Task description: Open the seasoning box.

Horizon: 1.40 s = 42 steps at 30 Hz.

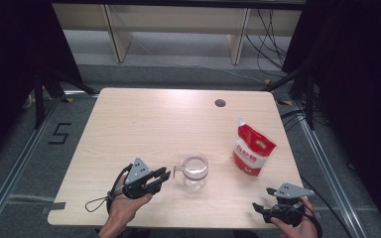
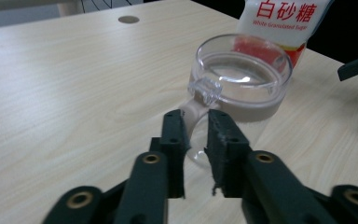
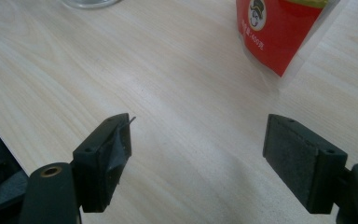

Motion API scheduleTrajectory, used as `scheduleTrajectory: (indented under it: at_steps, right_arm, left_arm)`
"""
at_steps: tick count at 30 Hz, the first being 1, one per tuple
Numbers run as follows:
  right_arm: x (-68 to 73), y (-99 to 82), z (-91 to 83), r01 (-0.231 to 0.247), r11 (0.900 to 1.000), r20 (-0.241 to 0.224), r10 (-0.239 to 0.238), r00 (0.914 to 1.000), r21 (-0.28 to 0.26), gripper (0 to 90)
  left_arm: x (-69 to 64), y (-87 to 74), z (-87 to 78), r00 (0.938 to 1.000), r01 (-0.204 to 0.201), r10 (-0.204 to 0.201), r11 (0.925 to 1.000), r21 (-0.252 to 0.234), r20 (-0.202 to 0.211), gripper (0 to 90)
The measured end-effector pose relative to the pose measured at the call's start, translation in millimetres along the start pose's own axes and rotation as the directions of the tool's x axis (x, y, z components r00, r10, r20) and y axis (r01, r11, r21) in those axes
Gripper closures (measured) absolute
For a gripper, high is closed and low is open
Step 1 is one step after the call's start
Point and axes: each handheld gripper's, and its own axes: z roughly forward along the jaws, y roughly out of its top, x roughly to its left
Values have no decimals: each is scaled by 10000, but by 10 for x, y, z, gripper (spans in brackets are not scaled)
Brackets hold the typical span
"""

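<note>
Black jaws of the left hand-held gripper (image 2: 196,154) stand nearest the lens in the left gripper view, drawn close together around the handle (image 2: 193,116) of the clear glass mug (image 2: 240,77). The handle sits between the pads; whether they press on it firmly cannot be confirmed, though the gap is narrow and the handle fills it. Judged state: clamped on the handle, or very nearly so.

In the high view the mug (image 1: 195,171) stands upright on the surface (image 1: 144,124), near the front edge, just right of the left hand-held gripper (image 1: 161,178). It appears empty. A red and white sugar pouch (image 1: 252,148) stands near the mug on its right, apart from it, and looks sealed.

At the front right corner, the right hand-held gripper (image 1: 263,208) has its jaws wide apart with nothing between them, as the right gripper view confirms; the pouch (image 3: 284,32) lies ahead of it, untouched.

Assessment of progress: early stage. Securing the mug by its handle is done or about done. Left, as a judgement: taking up the pouch, opening it and pouring sugar into the mug. No sugar is visible in the mug.
</note>
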Motion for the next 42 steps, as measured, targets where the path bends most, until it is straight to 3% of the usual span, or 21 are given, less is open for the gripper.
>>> scheduleTrajectory:
  at_steps: [5,7,16,26,36,42]
  right_arm:
    - [12,8,2,-2,10000,-109,2,9999,-10,244]
    - [25,11,1,16,10000,58,-16,10000,-70,244]
    - [60,37,14,274,9995,-105,-275,9996,-168,245]
    - [68,40,8,171,9997,-120,-173,9998,-182,245]
    - [87,51,11,164,9994,-144,-168,9998,-292,256]
    - [105,84,19,409,9979,-368,-428,9984,-501,290]
  left_arm:
    - [-26,83,49,9999,-169,168,9995,-258,-26,868]
    - [-25,117,86,9999,-163,162,9992,-369,-21,880]
    - [-38,253,237,9998,-170,172,9988,-457,43,892]
    - [-71,251,349,9995,-317,317,9994,-103,-7,892]
    - [-56,224,336,9993,-361,361,9992,-153,-10,891]
    - [-51,213,337,9994,-344,346,9990,-271,84,888]
